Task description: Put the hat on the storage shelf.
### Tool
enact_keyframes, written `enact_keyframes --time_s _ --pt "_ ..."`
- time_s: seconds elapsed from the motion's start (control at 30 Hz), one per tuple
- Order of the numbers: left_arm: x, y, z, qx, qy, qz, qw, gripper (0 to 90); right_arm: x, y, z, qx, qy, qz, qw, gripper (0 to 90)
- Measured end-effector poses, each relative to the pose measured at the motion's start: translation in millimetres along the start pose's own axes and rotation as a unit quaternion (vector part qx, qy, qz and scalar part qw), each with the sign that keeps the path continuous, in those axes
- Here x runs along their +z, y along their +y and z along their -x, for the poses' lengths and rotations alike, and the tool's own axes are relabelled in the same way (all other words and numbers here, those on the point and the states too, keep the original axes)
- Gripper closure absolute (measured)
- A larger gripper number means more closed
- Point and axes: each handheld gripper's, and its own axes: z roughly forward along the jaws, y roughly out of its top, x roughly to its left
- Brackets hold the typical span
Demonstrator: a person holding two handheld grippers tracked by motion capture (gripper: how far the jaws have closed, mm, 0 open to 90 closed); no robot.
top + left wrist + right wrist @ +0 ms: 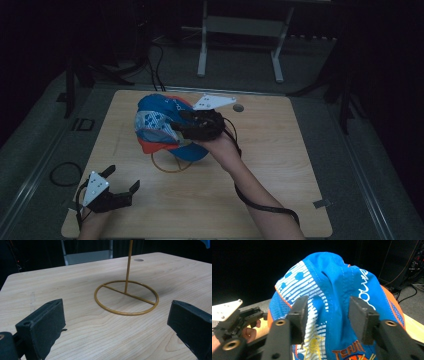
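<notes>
While perched on stand: blue-orange cap | right fingers part-open | left fingers wide

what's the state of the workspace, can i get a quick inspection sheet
surface: light wooden table, a small round hole near its far edge
job's things: blue and orange cap on a yellow wire stand with a ring base
clutter: nothing seen
grippers: left gripper open, low at the near left corner; right gripper with jaws parted around the cap's fabric
cables: black cable along the right forearm; cable loop on the floor at left
surroundings: dark room, white frame beyond the table
</notes>
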Motion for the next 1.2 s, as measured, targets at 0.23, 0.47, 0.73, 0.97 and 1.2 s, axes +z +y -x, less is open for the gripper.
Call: enact_keyframes --time_s 0.23,0.47,0.73,0.97,1.2 --pt "0.6 -0.2 0.6 -0.001 0.0 -0.002 1.0 1.8 -10.9 -7.1 6.6 0.001 -0.014 0.008 0.9999 40.2" --pt "0.8 -1.0 0.2 -0.004 -0.001 -0.003 1.0 1.8 -12.0 -15.4 8.8 0.004 -0.01 0.001 0.9999 39.6" --pt "0.7 -1.0 0.0 -0.005 -0.001 -0.003 1.0 1.8 -19.7 -29.7 12.0 0.012 0.002 -0.001 0.9999 25.8" --pt "1.7 -1.6 0.8 -0.004 -0.001 -0.001 1.0 1.8 -27.0 -47.8 15.8 0.011 0.016 -0.003 0.9998 13.7" --pt "2.1 -2.1 3.3 -0.005 -0.009 0.006 0.9999 1.8 -27.2 -72.5 21.1 0.007 0.003 -0.015 0.9999 13.7"
